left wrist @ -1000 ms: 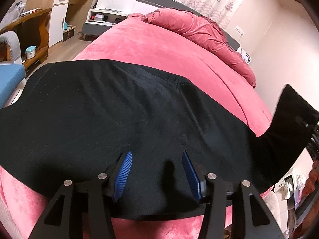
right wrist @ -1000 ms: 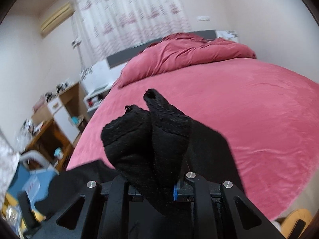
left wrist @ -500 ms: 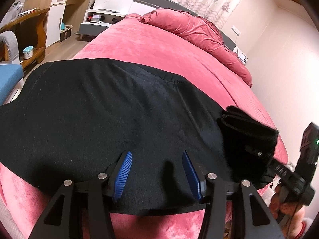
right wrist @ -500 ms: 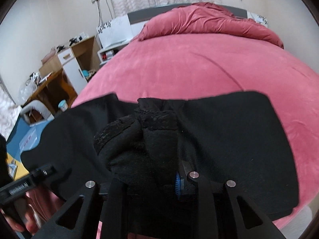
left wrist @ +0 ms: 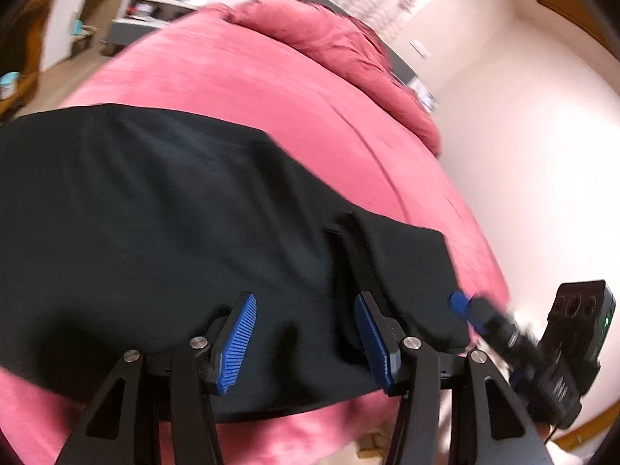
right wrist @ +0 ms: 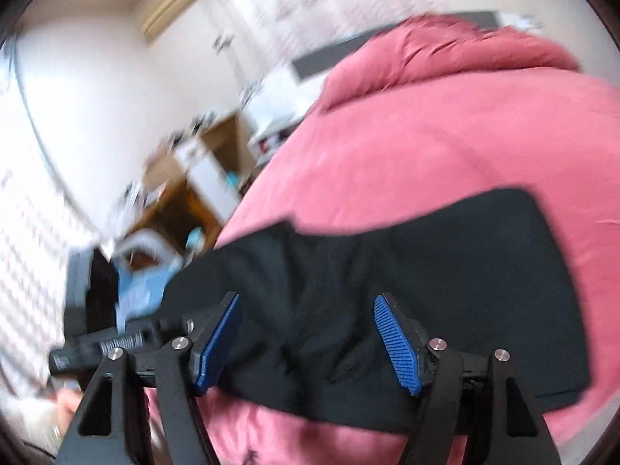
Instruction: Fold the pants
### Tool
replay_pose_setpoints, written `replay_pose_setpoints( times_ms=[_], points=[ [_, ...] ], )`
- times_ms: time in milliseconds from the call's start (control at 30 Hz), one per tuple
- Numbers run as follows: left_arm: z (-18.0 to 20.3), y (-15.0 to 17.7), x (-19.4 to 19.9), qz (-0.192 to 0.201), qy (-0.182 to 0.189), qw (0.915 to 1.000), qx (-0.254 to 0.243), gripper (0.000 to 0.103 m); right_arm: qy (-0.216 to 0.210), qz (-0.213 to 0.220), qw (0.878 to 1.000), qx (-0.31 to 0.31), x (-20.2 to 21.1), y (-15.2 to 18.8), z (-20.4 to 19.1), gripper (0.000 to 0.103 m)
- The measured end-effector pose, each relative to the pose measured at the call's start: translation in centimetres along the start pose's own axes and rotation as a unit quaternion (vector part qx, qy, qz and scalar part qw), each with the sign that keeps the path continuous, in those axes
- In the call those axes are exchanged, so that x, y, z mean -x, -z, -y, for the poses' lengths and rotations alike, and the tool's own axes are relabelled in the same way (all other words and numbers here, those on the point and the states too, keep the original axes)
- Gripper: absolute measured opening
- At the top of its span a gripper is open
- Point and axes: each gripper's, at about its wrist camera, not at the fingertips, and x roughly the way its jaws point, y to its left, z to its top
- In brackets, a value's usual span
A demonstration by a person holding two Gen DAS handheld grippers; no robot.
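Black pants (left wrist: 162, 209) lie flat across the near edge of a pink bed (left wrist: 248, 77), folded over on themselves; the folded edge shows as a ridge (left wrist: 348, 240) in the left wrist view. The pants also show in the right wrist view (right wrist: 445, 271). My left gripper (left wrist: 306, 339) is open and empty just above the pants' near edge. My right gripper (right wrist: 308, 345) is open and empty above the pants; it also shows at the lower right of the left wrist view (left wrist: 515, 337). Both views are motion-blurred.
A rumpled pink duvet (left wrist: 348, 35) lies at the bed's head by the wall. A wooden desk (right wrist: 186, 190), a white cabinet (right wrist: 209, 178) and a blue chair (right wrist: 143, 275) stand to the left of the bed. The bed edge is right below both grippers.
My right gripper carried the bunched pants end over the rest of the pants, opened and let go. The fabric now lies folded flat. My left gripper stayed open in place.
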Motion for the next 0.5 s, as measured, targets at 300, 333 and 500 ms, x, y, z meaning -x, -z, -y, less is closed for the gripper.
replay_pose_setpoints(
  times_ms=[300, 333, 500],
  points=[
    [3.3, -1.6, -6.8, -0.091, 0.030, 0.9951, 0.024, 0.061, 0.148, -0.008, 0.982, -0.116, 1.3, -1.0, 10.0, 0.022],
    [3.5, -1.6, -7.4, -0.101, 0.020, 0.9944, 0.023, 0.058, 0.142, -0.011, 0.980, -0.140, 1.2, -0.4, 11.0, 0.021],
    [3.8, -1.1, -8.4, -0.118, 0.015, 0.9926, 0.023, 0.023, 0.135, -0.018, 0.977, -0.163, 1.4, 1.0, 12.3, 0.018]
  ],
)
